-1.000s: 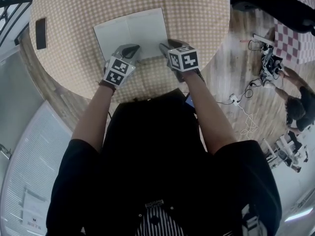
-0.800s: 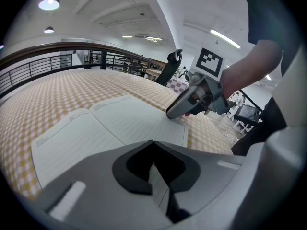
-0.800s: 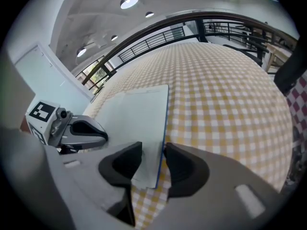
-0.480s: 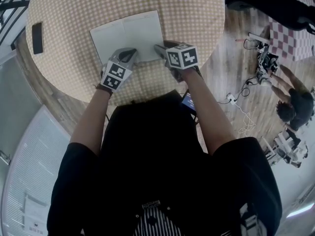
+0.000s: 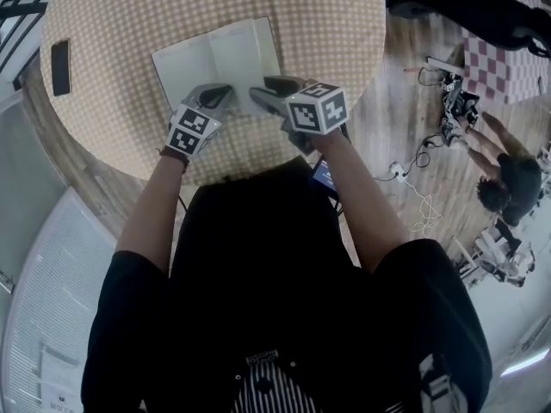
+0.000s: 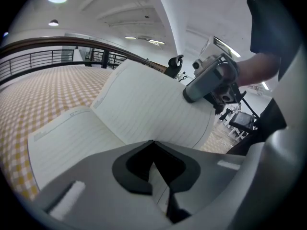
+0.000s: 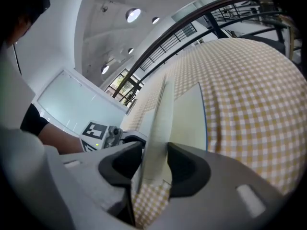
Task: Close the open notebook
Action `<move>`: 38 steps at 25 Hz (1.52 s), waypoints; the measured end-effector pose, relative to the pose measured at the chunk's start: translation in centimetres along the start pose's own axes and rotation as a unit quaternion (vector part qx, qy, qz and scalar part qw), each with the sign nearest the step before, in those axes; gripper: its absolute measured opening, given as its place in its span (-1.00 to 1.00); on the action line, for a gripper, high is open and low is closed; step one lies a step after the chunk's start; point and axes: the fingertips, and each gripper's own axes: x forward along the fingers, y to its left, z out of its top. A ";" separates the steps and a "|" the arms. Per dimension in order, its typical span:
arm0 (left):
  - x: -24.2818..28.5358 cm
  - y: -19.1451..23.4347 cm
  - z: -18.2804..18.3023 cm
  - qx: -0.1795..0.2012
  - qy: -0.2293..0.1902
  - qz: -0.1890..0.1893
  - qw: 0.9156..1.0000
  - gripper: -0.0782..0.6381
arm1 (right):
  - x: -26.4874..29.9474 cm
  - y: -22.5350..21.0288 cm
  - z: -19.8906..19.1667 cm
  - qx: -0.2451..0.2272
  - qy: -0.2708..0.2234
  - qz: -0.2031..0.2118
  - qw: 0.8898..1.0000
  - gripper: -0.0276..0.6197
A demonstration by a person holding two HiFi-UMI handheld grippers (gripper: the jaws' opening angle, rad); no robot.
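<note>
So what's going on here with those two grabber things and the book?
A person with a claw in each hand is closing an open white lined notebook on a yellow-checked round table. The right claw grips the right-hand half, tilted up off the table. The left claw pinches the flat left half's near edge. Not closed yet.

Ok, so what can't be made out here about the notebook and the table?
Near edge of the notebook: head view, covered by the left tool and right tool.
How many sheets the right tool grips: right gripper view, stack seen edge-on.
Any writing on the pages: too small in every view.
The dark flat item at the table's left: head view, too small to identify.
</note>
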 end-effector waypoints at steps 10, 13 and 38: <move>-3.3 1.9 0.6 -0.217 -0.077 -0.053 0.972 -0.77 | 1.8 8.6 0.8 -0.066 -0.028 0.038 0.997 -0.42; -3.8 2.6 0.7 -0.245 -0.094 -0.049 0.964 -0.77 | 3.2 9.4 -0.4 -0.067 -0.025 0.040 0.997 -0.42; -10.2 7.6 -3.6 -0.450 -0.242 -0.005 0.860 -0.77 | 9.1 18.3 -8.3 -0.186 0.109 0.102 0.971 -0.42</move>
